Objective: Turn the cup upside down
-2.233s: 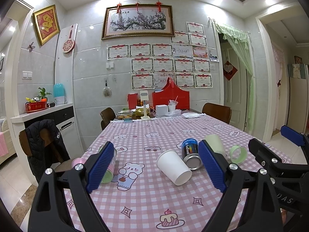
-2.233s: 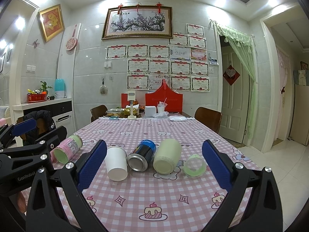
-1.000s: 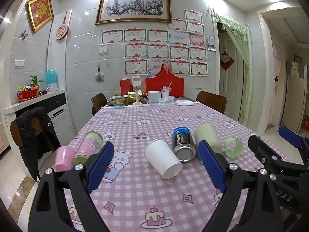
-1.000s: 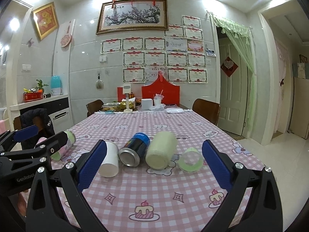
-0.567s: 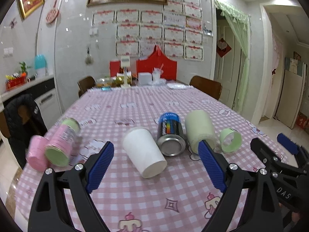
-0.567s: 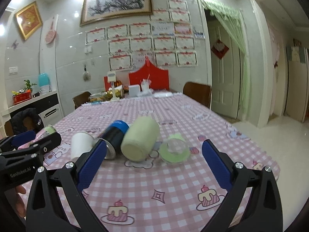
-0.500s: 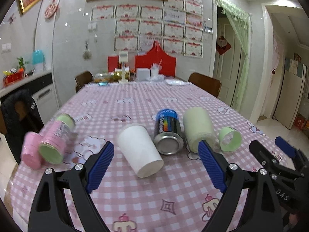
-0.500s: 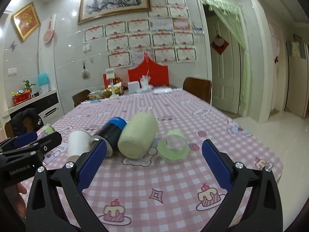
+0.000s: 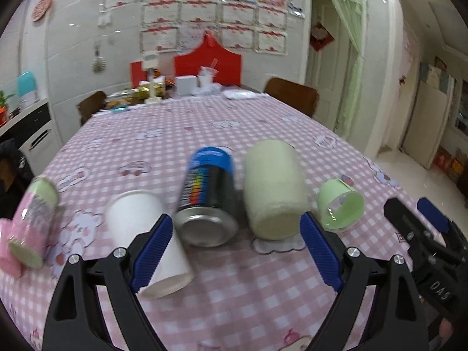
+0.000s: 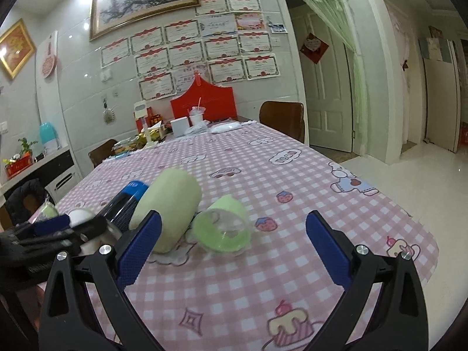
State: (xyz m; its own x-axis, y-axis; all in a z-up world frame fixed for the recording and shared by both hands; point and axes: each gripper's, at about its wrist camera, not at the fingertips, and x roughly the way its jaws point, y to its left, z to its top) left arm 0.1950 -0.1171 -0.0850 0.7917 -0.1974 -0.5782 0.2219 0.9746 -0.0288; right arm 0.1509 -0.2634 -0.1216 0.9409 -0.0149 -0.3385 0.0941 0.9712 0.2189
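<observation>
The desk (image 10: 292,175) in pink check carries a row of things lying on their sides. From largest: pale green cylinder (image 9: 273,193), dark can (image 9: 209,196), white paper cup (image 9: 146,234) and the small green cup (image 10: 223,226) — its long axis roughly 11-to-5, open mouth toward the camera. It lies between the right tongs (image 10: 231,248), nearer the left pad, untouched. Both right and left tongs (image 9: 234,251) are spread wide, empty. Bare cloth at 3 o'clock — then the desk edge.
</observation>
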